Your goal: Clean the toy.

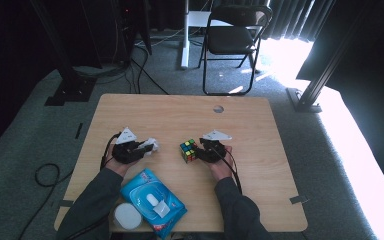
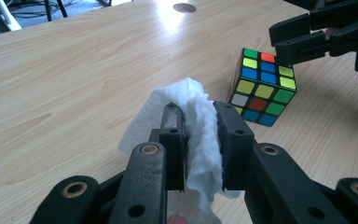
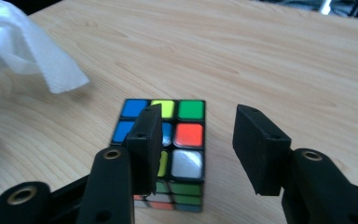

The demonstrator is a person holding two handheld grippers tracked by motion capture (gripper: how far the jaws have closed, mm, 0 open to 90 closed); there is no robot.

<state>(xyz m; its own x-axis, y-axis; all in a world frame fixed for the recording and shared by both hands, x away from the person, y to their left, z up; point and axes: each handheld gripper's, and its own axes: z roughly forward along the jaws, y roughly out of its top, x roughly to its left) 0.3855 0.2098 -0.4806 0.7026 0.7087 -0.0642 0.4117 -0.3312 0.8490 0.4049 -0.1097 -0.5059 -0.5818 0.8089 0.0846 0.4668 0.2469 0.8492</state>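
the puzzle cube (image 3: 164,154) sits tipped on the wooden table (image 1: 145,107), between the two hands. the right gripper (image 3: 198,144) hovers above it, jaws parted with nothing between them. it looks light, rigid and glossy, so likely slick; i'd take it flat on two opposite faces. the left gripper (image 2: 198,140) has its jaws pinched on a soft, crumpled white wipe (image 2: 193,116), limp stuff that gives under the pads.
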